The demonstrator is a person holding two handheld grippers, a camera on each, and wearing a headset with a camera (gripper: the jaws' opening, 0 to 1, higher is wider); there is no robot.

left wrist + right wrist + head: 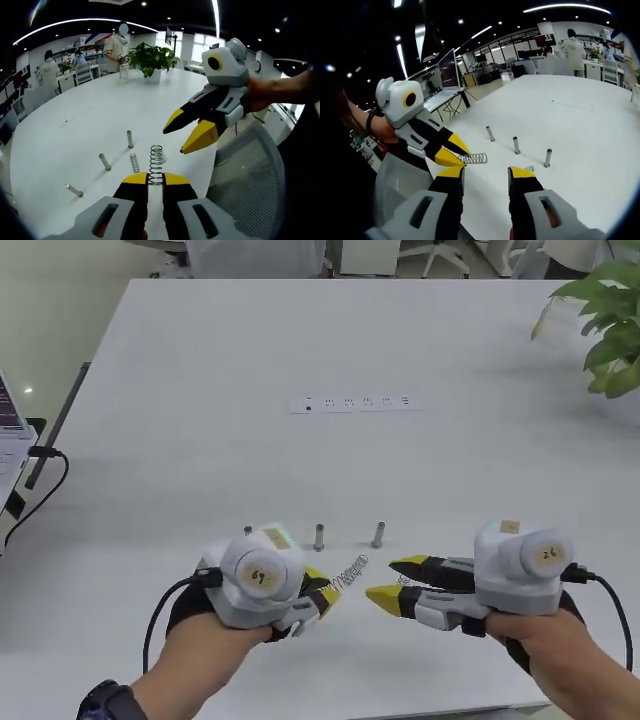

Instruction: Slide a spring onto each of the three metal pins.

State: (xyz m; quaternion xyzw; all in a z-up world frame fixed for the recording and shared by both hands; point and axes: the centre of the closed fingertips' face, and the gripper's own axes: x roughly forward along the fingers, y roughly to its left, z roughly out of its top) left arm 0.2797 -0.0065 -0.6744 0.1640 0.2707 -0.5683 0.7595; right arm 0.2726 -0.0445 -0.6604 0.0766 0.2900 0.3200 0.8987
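Note:
Three short metal pins (248,531) (319,536) (378,534) stand upright and bare in a row on the white table (300,350). My left gripper (325,592) is shut on one end of a spring (350,568), which sticks out level toward the right. In the left gripper view that spring (156,166) rises from between the closed jaws, and a second spring (134,162) lies on the table near the pins (130,139). My right gripper (383,579) is open just right of the held spring, nothing in it. In the right gripper view the spring (474,158) hangs ahead of the open fingertips (520,173).
A flush socket panel (350,402) sits mid-table beyond the pins. A potted plant (610,330) stands at the far right corner. A cable (45,485) and a device lie off the left edge. A mesh chair (250,175) is at the near table edge.

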